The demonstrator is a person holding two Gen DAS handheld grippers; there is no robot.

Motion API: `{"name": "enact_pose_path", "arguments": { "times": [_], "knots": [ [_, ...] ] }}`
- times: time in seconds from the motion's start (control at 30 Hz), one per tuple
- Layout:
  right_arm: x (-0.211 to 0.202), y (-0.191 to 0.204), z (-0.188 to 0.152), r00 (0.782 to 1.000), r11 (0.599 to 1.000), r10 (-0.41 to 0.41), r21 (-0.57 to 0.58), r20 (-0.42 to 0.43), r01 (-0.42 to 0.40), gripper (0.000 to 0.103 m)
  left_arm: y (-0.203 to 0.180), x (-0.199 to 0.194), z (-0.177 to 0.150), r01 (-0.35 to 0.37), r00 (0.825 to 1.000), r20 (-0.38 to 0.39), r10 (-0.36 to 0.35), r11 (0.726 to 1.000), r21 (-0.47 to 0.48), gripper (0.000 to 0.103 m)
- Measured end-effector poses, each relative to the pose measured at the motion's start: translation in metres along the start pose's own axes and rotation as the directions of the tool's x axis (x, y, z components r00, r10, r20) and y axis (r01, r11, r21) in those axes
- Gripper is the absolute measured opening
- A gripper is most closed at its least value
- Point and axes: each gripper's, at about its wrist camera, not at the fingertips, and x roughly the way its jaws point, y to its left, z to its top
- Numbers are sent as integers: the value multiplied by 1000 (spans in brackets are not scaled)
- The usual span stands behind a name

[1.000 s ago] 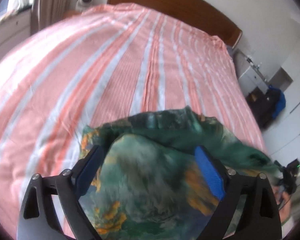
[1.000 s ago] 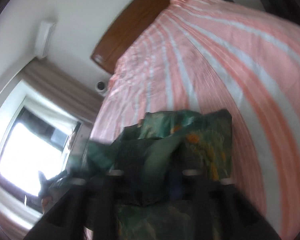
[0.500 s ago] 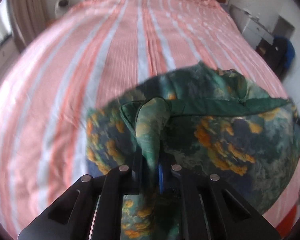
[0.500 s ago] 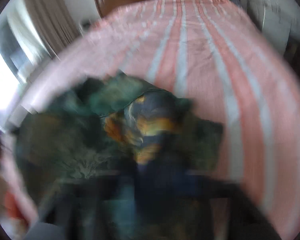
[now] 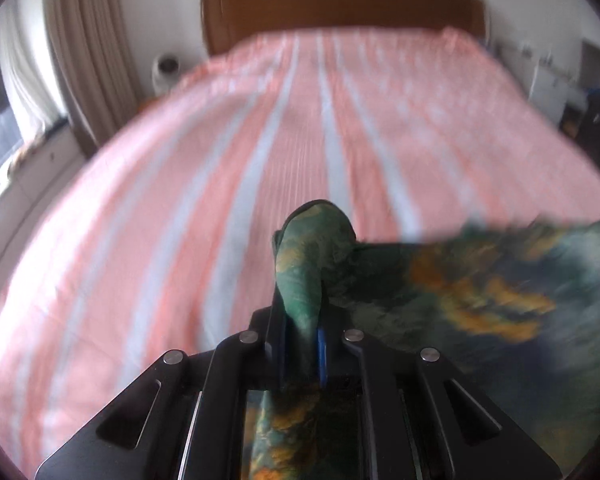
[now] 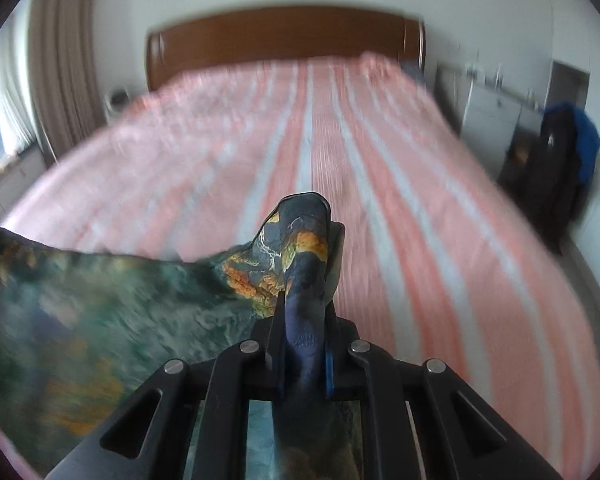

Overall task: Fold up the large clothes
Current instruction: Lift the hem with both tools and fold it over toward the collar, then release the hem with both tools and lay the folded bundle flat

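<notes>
A large green, blue and orange patterned garment (image 5: 460, 292) hangs stretched above the foot of the pink and white striped bed (image 5: 220, 168). My left gripper (image 5: 302, 320) is shut on a bunched corner of it, and the cloth runs off to the right. In the right wrist view, the garment (image 6: 100, 320) spreads to the left. My right gripper (image 6: 302, 320) pinches another corner, its jaws closing tight on the fold. Both views are blurred by motion. The garment's lower part is hidden below the grippers.
A brown wooden headboard (image 5: 340, 4) stands at the far end of the bed. Beige curtains (image 5: 88, 52) and a window are on the left. At the right are a white cabinet (image 6: 496, 116) and a black and blue bag (image 6: 560, 160).
Both grippers went from open around the crumpled garment to shut on its corners. They have since lifted and drawn apart, so the cloth now stretches between them.
</notes>
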Motion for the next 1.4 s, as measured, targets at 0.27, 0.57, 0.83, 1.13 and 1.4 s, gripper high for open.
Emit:
{"name": "enact_pose_path", "arguments": {
  "times": [0.27,0.57,0.83,1.13,1.4],
  "knots": [
    [54,-10,-42,996,995,72,77,-47,-68,18,15,37,-30,117,993,14,-117,986,-116,16],
    [55,-24,-42,996,983,78,168,-54,-68,52,62,11,-30,172,985,61,-161,929,-326,85],
    [28,-77,-30,963,899,268,364,-22,-242,76,93,-80,-40,63,994,104,-35,959,-275,88],
    [-102,-55,-65,928,895,346,247,138,-371,84,-123,-123,-2,331,940,61,-336,940,81,93],
    [-168,-10,-200,850,833,525,180,47,-524,84,-205,-95,-62,214,977,-66,-204,938,272,90]
  ]
}}
